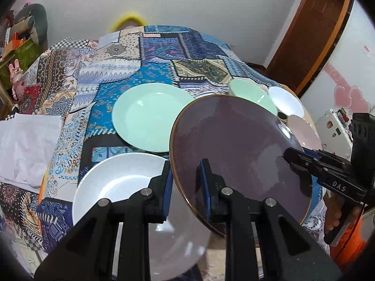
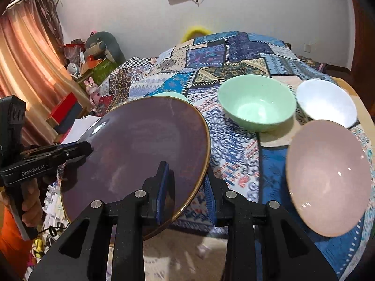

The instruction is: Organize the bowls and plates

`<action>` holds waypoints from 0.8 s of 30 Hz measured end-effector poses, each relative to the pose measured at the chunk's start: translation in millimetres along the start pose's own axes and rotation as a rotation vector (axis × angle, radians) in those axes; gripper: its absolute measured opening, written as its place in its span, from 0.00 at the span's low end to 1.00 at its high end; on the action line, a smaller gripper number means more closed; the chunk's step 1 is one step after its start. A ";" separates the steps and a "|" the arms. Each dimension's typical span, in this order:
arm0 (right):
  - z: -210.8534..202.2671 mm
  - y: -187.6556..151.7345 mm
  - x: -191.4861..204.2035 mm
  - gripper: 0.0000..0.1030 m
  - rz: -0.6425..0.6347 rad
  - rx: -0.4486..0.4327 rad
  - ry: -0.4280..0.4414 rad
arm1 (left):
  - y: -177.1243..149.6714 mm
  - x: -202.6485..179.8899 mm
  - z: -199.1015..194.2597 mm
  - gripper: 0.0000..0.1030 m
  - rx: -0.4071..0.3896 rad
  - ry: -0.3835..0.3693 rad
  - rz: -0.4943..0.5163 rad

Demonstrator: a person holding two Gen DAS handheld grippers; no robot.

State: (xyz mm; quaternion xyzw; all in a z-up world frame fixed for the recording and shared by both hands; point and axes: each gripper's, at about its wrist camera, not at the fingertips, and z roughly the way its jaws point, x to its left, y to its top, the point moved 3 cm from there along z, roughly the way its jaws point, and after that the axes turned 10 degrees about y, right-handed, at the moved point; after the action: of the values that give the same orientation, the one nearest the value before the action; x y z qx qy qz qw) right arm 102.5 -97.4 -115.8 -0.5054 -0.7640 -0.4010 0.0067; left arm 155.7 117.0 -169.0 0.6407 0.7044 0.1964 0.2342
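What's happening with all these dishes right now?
A person holds a gripper in each hand, and both grip the dark purple plate by opposite edges above the patterned cloth. Green plate and white plate lie on the left; green bowl, white bowl and pink bowl sit right.

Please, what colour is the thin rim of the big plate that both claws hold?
The dark purple plate has a thin golden-brown rim, clearest in the right wrist view.

Both grippers clamp a purple plate aloft; green bowl at one o'clock, pink bowl at three.
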 end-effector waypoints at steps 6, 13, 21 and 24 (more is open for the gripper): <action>-16.1 -9.8 -11.1 0.26 -0.002 -0.010 -0.008 | -7.9 -23.1 -6.4 0.21 0.005 -0.011 0.012; -29.5 -21.2 -24.6 0.26 0.009 -0.012 -0.011 | -18.2 -44.7 -6.5 0.21 0.025 -0.028 0.022; -35.6 -32.8 -38.3 0.26 0.021 -0.005 -0.010 | -28.2 -61.2 -2.7 0.21 0.054 -0.036 0.035; -35.1 -36.7 -42.5 0.26 0.027 0.004 -0.011 | -32.2 -66.8 1.5 0.21 0.066 -0.033 0.039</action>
State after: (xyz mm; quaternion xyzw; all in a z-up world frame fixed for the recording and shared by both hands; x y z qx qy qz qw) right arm 80.9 -157.9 -131.8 -0.5179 -0.7580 -0.3963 0.0088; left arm 135.1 47.3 -183.5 0.6648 0.6940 0.1669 0.2205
